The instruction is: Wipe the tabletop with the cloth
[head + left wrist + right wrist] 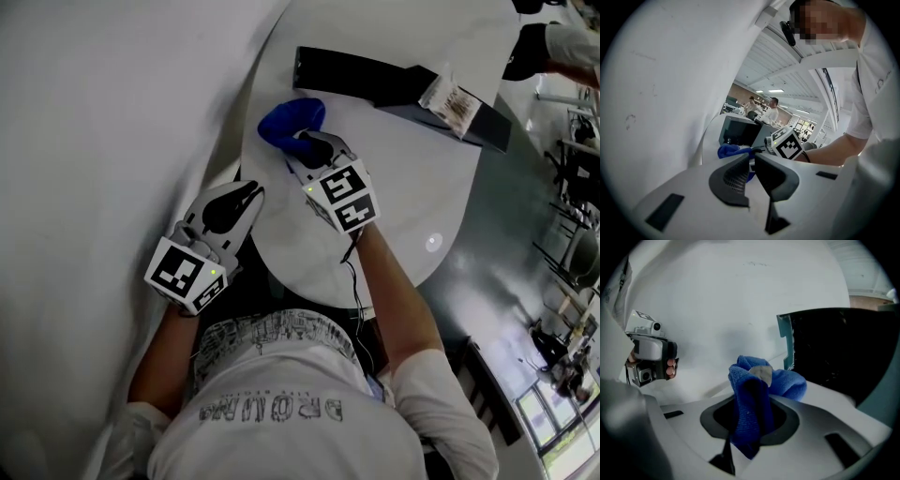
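Observation:
A blue cloth (289, 120) lies bunched on the white oval tabletop (412, 187), near its left rim. My right gripper (306, 142) is shut on it. In the right gripper view a fold of the cloth (752, 399) runs down between the jaws and the rest bulges out past their tips. My left gripper (249, 193) hovers at the table's near left edge, behind the right one, with its jaws together and nothing between them. In the left gripper view the left gripper (752, 161) points at the cloth (728, 151) and at the right gripper's marker cube (790, 144).
A long black box (394, 82) lies across the far part of the table just beyond the cloth, with a small packet (448, 97) on top. A white wall (103, 122) runs along the left. A small round mark (432, 243) sits near the table's right rim. People (771, 112) stand far off.

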Demonstrator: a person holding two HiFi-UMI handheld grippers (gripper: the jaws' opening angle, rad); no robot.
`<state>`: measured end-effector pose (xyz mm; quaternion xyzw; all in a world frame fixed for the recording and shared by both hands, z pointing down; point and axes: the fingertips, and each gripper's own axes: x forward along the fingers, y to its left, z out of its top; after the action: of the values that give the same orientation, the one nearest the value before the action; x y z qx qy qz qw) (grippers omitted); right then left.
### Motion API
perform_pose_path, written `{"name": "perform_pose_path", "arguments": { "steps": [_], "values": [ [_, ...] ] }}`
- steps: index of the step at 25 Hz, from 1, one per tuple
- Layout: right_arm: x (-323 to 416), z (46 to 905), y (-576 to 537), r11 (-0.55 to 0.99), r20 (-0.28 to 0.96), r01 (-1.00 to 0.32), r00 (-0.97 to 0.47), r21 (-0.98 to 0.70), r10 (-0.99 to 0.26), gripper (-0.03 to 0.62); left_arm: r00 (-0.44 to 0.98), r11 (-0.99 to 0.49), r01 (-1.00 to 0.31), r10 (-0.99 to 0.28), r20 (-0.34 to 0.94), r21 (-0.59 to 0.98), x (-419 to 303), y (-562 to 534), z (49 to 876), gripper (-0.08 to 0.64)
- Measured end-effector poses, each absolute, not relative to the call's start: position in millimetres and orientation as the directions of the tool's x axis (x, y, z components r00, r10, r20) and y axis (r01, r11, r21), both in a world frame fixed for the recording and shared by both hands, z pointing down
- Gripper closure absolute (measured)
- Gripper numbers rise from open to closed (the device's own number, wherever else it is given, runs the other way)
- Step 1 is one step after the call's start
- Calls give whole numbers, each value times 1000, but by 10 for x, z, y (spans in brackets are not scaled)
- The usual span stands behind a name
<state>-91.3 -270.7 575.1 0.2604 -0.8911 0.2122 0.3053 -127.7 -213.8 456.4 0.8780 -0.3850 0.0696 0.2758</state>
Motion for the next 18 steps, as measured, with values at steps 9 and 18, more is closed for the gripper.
{"name": "perform_pose_path", "arguments": {
  "steps": [9,18],
  "values": [
    [-604,5756,-2648,731,660,-644,-652,-224,-372,486,723,-589,-689,-597,346,424,-990,-2086,4546,506],
    [323,5840,-2592,622,680,-755,-568,-206,-464,485,771,-651,-637,-536,343,414,-465,-2028,4543,506]
  ]
}}
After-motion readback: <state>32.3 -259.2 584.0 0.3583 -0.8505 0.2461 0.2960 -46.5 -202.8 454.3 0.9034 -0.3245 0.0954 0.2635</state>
